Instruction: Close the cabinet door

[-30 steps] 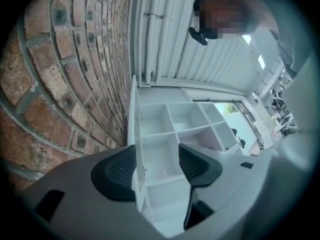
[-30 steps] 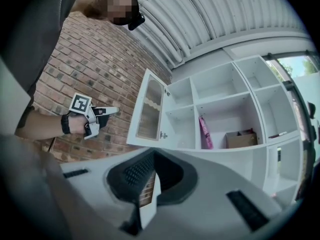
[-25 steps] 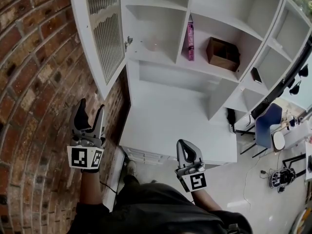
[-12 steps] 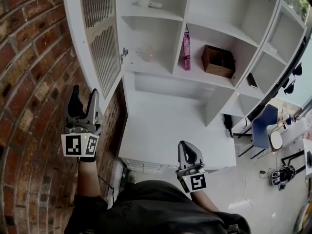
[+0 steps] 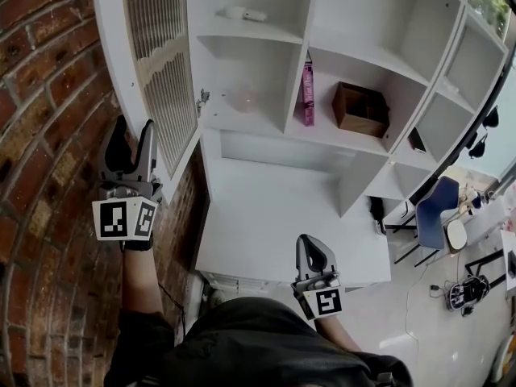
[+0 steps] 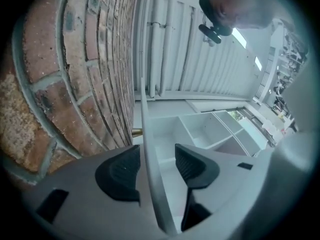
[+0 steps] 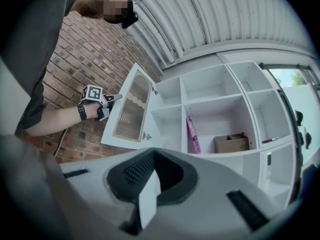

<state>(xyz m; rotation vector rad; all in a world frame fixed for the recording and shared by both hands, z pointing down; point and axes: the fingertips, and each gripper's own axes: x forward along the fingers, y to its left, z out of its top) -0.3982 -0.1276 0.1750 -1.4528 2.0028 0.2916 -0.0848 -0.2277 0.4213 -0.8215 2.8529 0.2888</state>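
The white cabinet door, with a ribbed glass panel, stands swung open against the brick wall. My left gripper is raised at the door's free edge. In the left gripper view the thin door edge runs between the pads of the left gripper. The jaws are closing; the left pad lies close to the edge and a gap still shows at the right pad. The right gripper view shows the same door with the left gripper at its outer edge. My right gripper hangs low by my body, shut and empty.
A brick wall lies just behind the door. The open shelves hold a pink book, a brown box and a small white object. A white counter juts out below. A blue chair stands at right.
The left gripper has risen along the brick wall to the door's free edge, and its jaws have narrowed a little. The right gripper has barely shifted.
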